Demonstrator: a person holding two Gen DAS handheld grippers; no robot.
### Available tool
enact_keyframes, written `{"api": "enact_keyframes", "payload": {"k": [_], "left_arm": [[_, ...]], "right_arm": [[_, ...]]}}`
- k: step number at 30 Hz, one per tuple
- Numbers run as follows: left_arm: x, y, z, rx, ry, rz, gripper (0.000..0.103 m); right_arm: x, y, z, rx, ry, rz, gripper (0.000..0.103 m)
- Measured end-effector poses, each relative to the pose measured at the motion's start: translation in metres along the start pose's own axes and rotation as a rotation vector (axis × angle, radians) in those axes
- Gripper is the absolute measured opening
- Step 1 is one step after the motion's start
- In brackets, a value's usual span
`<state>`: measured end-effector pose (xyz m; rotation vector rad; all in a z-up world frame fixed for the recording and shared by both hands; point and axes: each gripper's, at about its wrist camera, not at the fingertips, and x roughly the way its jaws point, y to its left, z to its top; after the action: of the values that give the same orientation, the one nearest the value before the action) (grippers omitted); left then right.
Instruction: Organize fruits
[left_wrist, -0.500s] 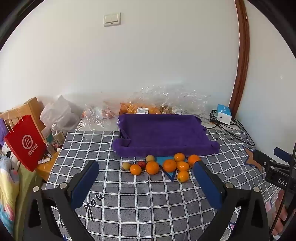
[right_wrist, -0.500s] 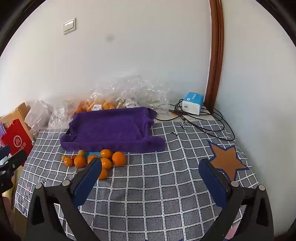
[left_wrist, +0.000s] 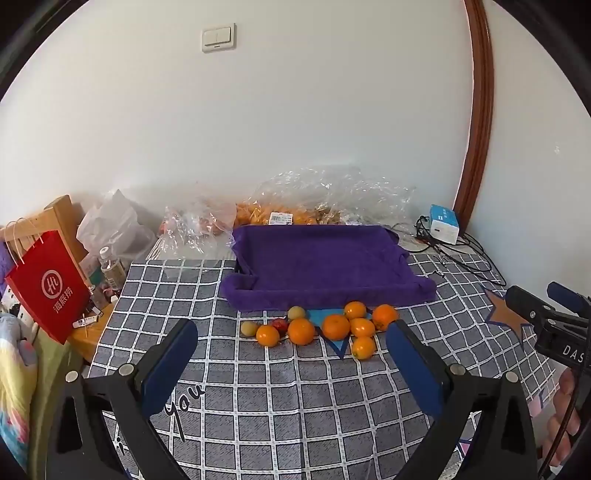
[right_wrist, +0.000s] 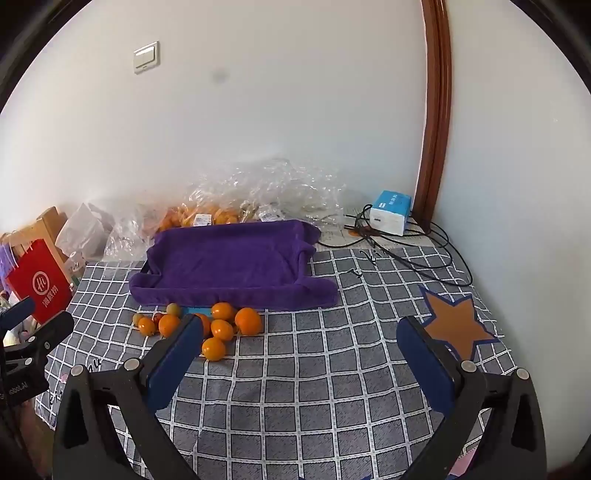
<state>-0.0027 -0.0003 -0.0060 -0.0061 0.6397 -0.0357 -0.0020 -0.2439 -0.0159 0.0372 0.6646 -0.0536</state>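
Several oranges (left_wrist: 336, 326) lie in a cluster on the checkered cloth just in front of a purple towel-lined tray (left_wrist: 325, 258), with two small yellow-green fruits (left_wrist: 296, 312) and a small red one (left_wrist: 280, 325) at the left. The cluster (right_wrist: 221, 328) and the tray (right_wrist: 229, 258) also show in the right wrist view. My left gripper (left_wrist: 291, 345) is open and empty, hovering just short of the fruit. My right gripper (right_wrist: 299, 345) is open and empty, to the right of the cluster; its left finger (right_wrist: 177, 354) hides one orange partly.
Clear plastic bags with more oranges (left_wrist: 295, 210) lie behind the tray by the wall. A blue-white box (left_wrist: 443, 223) and black cables (right_wrist: 417, 251) sit at the back right. A red paper bag (left_wrist: 48, 288) and bottles stand off the table's left edge.
Both views have shifted only slightly; both grippers stay open and the fruit has not moved.
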Motion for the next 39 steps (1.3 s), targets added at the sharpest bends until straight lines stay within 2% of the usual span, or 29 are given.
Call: {"api": "enact_keyframes", "payload": {"k": [39], "left_arm": [[-0.0052,0.0038,0.0056,-0.008,-0.016,0.0,0.103]], "right_arm": [[-0.0082,0.0075,-0.0062,-0.01,-0.027,0.004,0.103]]}}
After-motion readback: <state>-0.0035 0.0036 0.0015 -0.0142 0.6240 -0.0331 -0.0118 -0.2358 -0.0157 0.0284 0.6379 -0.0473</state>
